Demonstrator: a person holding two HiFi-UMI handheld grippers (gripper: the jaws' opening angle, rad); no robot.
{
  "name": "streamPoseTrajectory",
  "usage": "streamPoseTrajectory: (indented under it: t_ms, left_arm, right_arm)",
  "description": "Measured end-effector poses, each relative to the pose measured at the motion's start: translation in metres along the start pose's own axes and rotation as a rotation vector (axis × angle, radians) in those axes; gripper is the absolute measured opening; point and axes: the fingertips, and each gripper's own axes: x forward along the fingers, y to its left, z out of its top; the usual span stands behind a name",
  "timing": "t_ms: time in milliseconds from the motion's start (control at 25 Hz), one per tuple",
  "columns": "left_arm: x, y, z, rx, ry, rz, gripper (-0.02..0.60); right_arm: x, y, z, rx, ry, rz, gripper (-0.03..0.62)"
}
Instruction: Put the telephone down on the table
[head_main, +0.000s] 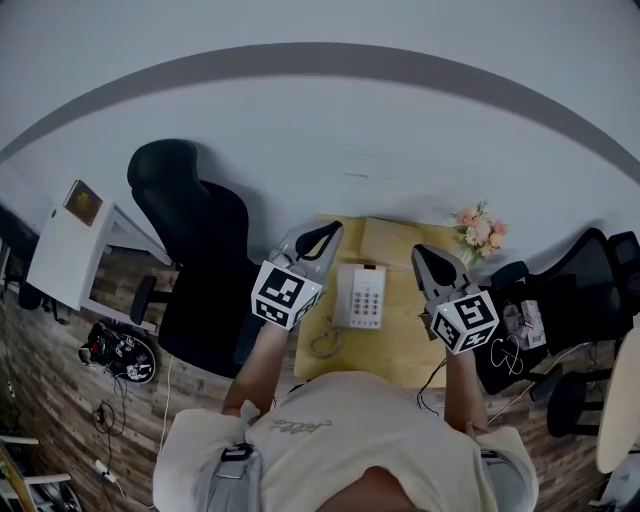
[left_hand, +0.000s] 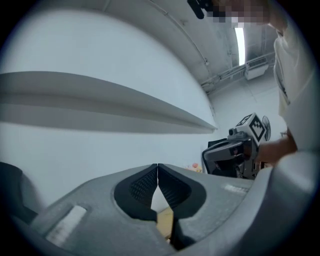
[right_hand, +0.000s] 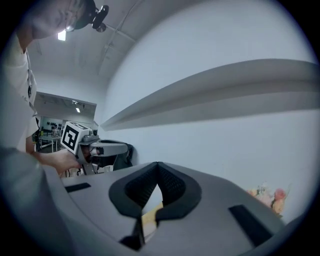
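Observation:
A white desk telephone (head_main: 360, 296) with its handset in the cradle lies on a small wooden table (head_main: 400, 345), its coiled cord (head_main: 322, 343) trailing at the left. Both grippers are held up in the air above the table, level and pointing at the wall. My left gripper (head_main: 325, 232) hangs left of the phone and is shut with nothing in it; its tips meet (left_hand: 157, 167). My right gripper (head_main: 425, 252) hangs right of the phone, also shut and empty (right_hand: 158, 166). Each gripper shows in the other's view, the right gripper (left_hand: 240, 145) and the left gripper (right_hand: 87, 145).
A black office chair (head_main: 195, 235) stands left of the table. A bunch of pink flowers (head_main: 478, 230) sits at the table's back right corner. A black chair with cables on it (head_main: 545, 300) is at the right. A white desk (head_main: 70, 250) stands far left.

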Motion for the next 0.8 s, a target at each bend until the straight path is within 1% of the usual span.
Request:
streamPoseTrajectory:
  t_ms: [80,200,320,400,520,680,800]
  left_arm:
    - [-0.001,-0.003,0.003,0.002,-0.001,-0.011,0.018]
    - [-0.003,-0.004,0.006,-0.002,0.000,-0.008,0.018]
    - [-0.005,0.000,0.009,-0.065,-0.026,-0.007,0.018]
    - [-0.006,0.002,0.013,-0.085,-0.043,0.003,0.018]
    - [-0.010,0.003,0.015,-0.068,-0.043,0.023,0.018]
    - [-0.016,0.003,0.011,-0.042,-0.025,0.044,0.018]
    - [-0.017,0.001,0.016,-0.049,-0.038,0.044,0.018]
  right_arm:
    - [-0.002,0.000,0.007,-0.008,-0.015,-0.008,0.002]
    - [-0.007,-0.001,0.014,-0.010,-0.032,-0.024,0.002]
    - [-0.011,-0.001,0.022,-0.015,-0.050,-0.035,0.002]
    - [-0.013,-0.001,0.027,-0.036,-0.054,-0.048,0.002]
    - [-0.016,-0.001,0.032,-0.056,-0.061,-0.068,0.002]
    - [-0.022,0.001,0.031,-0.055,-0.066,-0.082,0.002]
    - [-0.026,0.001,0.032,-0.055,-0.069,-0.086,0.002]
